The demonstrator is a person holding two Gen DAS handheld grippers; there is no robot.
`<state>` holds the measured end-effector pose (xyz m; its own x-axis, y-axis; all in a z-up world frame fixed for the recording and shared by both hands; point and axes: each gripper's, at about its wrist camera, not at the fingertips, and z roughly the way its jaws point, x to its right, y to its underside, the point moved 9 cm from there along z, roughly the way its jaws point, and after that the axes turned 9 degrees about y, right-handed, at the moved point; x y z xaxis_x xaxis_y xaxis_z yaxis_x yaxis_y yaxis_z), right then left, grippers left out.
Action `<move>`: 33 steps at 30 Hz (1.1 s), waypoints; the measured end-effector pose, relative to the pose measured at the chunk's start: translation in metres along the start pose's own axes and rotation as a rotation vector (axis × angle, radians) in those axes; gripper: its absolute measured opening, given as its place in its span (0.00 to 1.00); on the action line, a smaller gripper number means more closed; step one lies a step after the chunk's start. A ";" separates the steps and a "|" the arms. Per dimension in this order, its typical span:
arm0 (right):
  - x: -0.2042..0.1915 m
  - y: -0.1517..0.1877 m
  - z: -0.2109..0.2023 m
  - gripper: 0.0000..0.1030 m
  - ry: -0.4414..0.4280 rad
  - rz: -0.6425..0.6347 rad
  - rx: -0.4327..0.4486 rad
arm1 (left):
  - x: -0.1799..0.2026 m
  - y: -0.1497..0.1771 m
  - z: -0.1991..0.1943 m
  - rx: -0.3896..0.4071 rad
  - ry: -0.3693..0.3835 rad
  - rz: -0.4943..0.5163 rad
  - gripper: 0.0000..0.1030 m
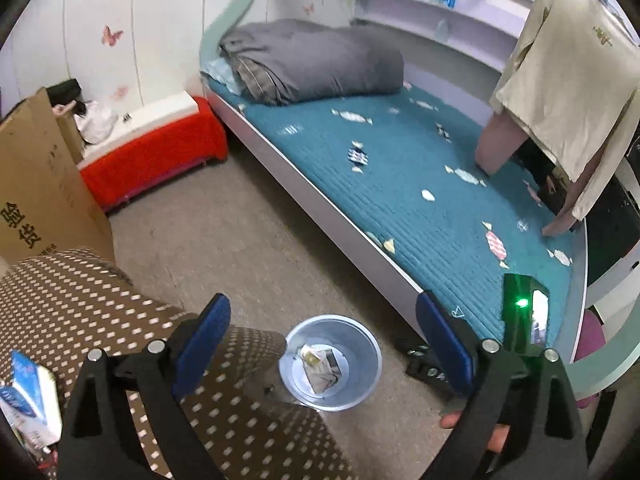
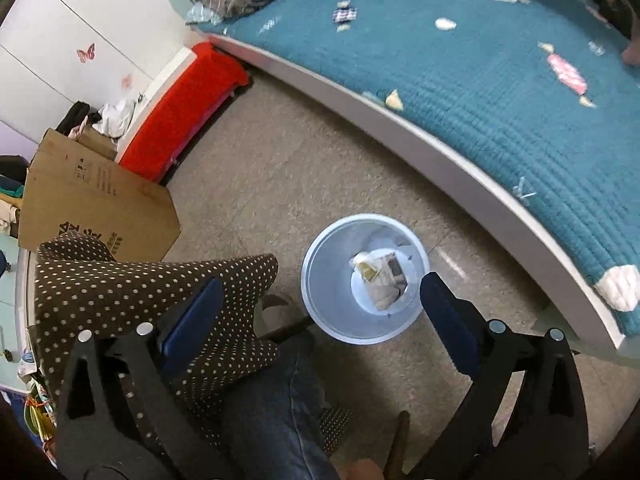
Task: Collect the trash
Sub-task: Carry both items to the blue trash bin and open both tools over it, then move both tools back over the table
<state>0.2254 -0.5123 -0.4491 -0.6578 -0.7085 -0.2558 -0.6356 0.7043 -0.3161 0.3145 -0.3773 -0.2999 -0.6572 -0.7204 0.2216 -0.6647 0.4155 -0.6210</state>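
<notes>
A bed (image 1: 400, 184) with a teal quilted cover printed with candies runs along the wall, and a folded grey duvet (image 1: 312, 60) lies at its head end. Just beside that end a red-draped low bench (image 1: 160, 156) stands against the white wall with pink butterfly stickers (image 1: 111, 35). A brown cardboard box (image 2: 96, 196) stands on the speckled floor (image 2: 280, 184) behind a dark polka-dot cloth (image 2: 132, 280).

Pale blue bin (image 2: 320, 280), teal candy-print bedspread (image 2: 500, 92), brown white-dotted cloth (image 2: 120, 280)

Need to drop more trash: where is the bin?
The bin stands on the floor between the bed and the dotted cloth, centre of both views.
</notes>
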 end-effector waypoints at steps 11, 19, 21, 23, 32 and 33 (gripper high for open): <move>-0.028 -0.006 -0.108 0.94 -0.024 -0.002 0.202 | 0.002 0.005 -0.090 0.145 -0.022 0.047 0.91; -0.069 -0.009 -0.184 0.94 -0.074 -0.054 0.334 | -0.003 0.009 -0.154 0.240 -0.036 0.064 0.91; -0.078 -0.008 -0.199 0.94 -0.088 -0.070 0.361 | -0.005 0.010 -0.168 0.264 -0.035 0.061 0.91; -0.091 -0.005 -0.215 0.94 -0.103 -0.100 0.387 | -0.009 0.012 -0.182 0.286 -0.048 0.060 0.92; -0.151 0.022 -0.268 0.94 -0.164 -0.237 0.461 | -0.041 0.033 -0.240 0.358 -0.122 0.031 0.93; -0.155 0.026 -0.271 0.94 -0.167 -0.250 0.465 | -0.044 0.036 -0.245 0.363 -0.128 0.027 0.93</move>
<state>0.2018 -0.3718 -0.1701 -0.4129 -0.8757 -0.2504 -0.4943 0.4463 -0.7459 0.2321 -0.1947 -0.1479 -0.6081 -0.7847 0.1203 -0.4636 0.2280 -0.8562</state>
